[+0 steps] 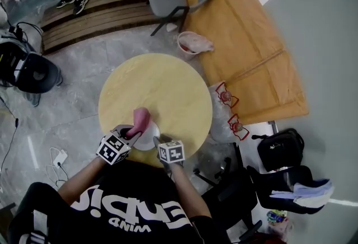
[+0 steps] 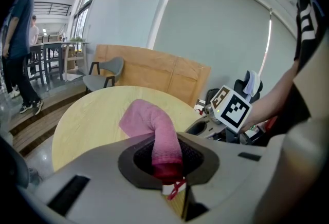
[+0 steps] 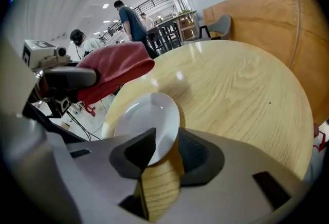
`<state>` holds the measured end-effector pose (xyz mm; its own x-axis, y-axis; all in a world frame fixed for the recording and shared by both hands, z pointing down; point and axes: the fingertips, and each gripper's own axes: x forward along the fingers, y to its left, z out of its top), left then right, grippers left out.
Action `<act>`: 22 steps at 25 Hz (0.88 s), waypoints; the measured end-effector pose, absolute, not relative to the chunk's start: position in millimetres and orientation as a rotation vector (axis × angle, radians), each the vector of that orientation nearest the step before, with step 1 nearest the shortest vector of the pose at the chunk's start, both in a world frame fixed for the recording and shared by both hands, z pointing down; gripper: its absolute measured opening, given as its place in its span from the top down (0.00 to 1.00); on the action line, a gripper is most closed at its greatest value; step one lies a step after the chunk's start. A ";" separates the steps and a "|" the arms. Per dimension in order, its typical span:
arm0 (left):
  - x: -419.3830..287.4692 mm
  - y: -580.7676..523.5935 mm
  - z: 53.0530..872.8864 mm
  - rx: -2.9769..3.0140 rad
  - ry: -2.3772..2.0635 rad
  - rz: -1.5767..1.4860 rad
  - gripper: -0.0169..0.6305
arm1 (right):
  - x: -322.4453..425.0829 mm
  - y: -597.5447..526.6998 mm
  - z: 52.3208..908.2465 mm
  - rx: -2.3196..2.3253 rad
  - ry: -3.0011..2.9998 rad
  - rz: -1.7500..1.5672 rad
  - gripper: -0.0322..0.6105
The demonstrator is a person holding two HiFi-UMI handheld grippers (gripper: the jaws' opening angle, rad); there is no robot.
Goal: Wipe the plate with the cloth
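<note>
Plate (image 3: 146,121) lies at the round table's (image 1: 168,83) near edge, rim clenched by the right gripper (image 3: 165,150), evidently to steady it. Left gripper (image 2: 169,160) grips the pink cloth (image 2: 153,124) just beside it, apparently ready for wiping.

The only readable print was white lettering on the person's black shirt (image 1: 128,212), behind both sets of jaws and upside down in the head view: a small word that looked like "WIND" under larger letters too distorted to read surely. Behind their jaws, the left gripper (image 1: 133,132) and right gripper (image 1: 159,142) carried cubes (image 1: 113,149) with black-and-white square markers, patterns without letters or numbers.
</note>
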<state>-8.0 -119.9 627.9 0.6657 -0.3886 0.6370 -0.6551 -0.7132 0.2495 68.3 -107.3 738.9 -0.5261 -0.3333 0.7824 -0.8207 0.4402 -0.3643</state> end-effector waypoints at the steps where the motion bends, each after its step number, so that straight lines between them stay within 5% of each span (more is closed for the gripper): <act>1: -5.9 -121.0 630.4 2.422 -0.804 0.778 0.90 | 68.4 -107.4 740.4 0.965 -2.060 0.997 0.76; 22: 42.2 -112.6 688.9 2.378 -0.543 0.939 0.90 | 72.0 -106.3 748.6 1.016 -2.011 1.040 0.77</act>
